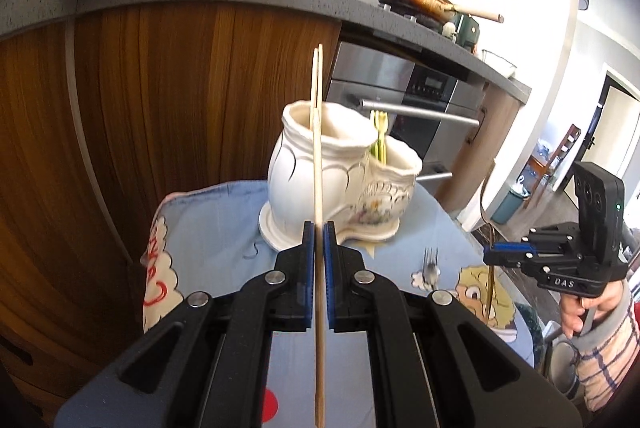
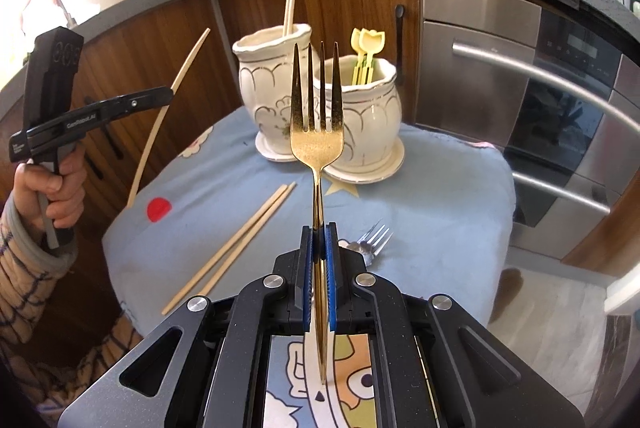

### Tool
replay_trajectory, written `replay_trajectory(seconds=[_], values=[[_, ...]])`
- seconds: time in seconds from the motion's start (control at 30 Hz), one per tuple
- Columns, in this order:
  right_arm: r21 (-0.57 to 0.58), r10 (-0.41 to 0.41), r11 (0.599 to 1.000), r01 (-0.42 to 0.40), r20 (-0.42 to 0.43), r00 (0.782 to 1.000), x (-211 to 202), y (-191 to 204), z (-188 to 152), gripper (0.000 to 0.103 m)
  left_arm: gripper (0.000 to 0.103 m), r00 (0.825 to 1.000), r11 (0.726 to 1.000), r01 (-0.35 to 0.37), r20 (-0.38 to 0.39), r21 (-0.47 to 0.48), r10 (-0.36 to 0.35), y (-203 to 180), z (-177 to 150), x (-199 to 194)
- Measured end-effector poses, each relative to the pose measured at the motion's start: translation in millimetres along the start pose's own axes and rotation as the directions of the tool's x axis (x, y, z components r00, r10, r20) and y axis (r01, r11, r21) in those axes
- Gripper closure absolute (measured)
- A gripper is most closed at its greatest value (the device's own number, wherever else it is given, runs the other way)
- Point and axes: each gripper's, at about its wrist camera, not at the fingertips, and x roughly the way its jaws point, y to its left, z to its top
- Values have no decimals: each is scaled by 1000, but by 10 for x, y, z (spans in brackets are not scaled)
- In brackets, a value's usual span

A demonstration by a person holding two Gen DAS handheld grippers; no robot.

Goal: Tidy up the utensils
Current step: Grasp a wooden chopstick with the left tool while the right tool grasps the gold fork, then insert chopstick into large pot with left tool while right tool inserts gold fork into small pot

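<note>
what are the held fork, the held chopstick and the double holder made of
Fork: metal by its look, gold finish, shiny with a speckled bowl. Chopstick: pale, matte, likely bamboo or wood. Double holder: glossy white glazed ceramic, it seems, with gold trim lines.

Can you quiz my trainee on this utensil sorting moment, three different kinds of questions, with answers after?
1. True or false: the left gripper is shut on a chopstick.
2. Multiple choice: what does the right gripper hold? A) spoon B) gold fork C) knife
3. Fill in: the yellow picks stand in the ______ of the two joined ceramic pots.

Key: 1 true; 2 B; 3 shorter. Also left on the blue cloth: a pair of chopsticks and a silver fork.
</note>
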Motion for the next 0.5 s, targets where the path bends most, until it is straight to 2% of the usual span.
replay_trajectory(seconds=[0.5], values=[[22, -1, 1000, -2, 120, 993, -333, -59, 193, 96, 99, 995, 1000, -8, 98, 10, 7, -142, 454, 0]])
